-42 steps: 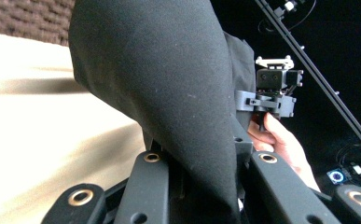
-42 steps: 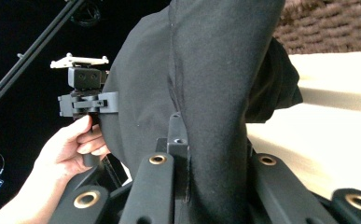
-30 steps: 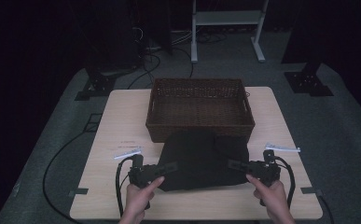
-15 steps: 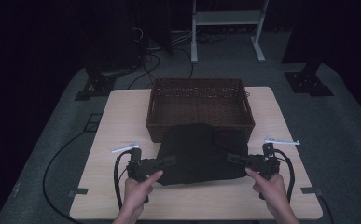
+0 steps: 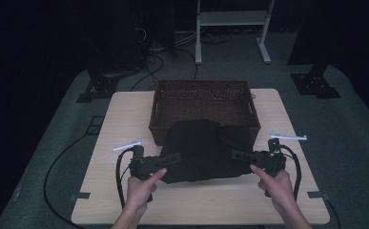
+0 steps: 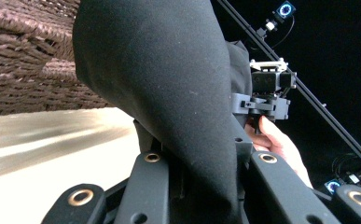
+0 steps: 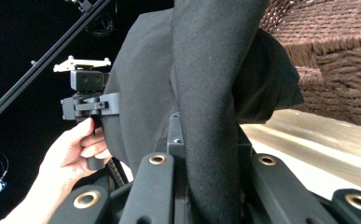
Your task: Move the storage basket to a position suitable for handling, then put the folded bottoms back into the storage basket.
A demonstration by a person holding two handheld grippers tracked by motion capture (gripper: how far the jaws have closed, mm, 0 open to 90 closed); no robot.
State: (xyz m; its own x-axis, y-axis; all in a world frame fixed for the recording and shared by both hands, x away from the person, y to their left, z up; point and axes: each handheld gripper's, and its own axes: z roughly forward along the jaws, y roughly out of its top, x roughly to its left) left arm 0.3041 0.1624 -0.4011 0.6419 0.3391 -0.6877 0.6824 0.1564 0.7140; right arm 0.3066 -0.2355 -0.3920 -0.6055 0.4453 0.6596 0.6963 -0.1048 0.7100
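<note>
A black cloth hangs stretched between my two grippers over the near half of the table. Its far edge lies against the front wall of the brown wicker basket. My left gripper is shut on the cloth's left edge and my right gripper on its right edge. In the left gripper view the cloth drapes over my jaws, with the basket behind and the right gripper beyond. In the right gripper view the cloth rises from my jaws, beside the basket and the left gripper.
The basket stands at the table's far middle. Bare tabletop lies left and right of the cloth. Cables trail from both grippers over the near edge. Dark stands and a white frame sit on the floor behind the table.
Both grippers have risen a little with the cloth. The cloth's far edge has moved up against the basket's front wall.
</note>
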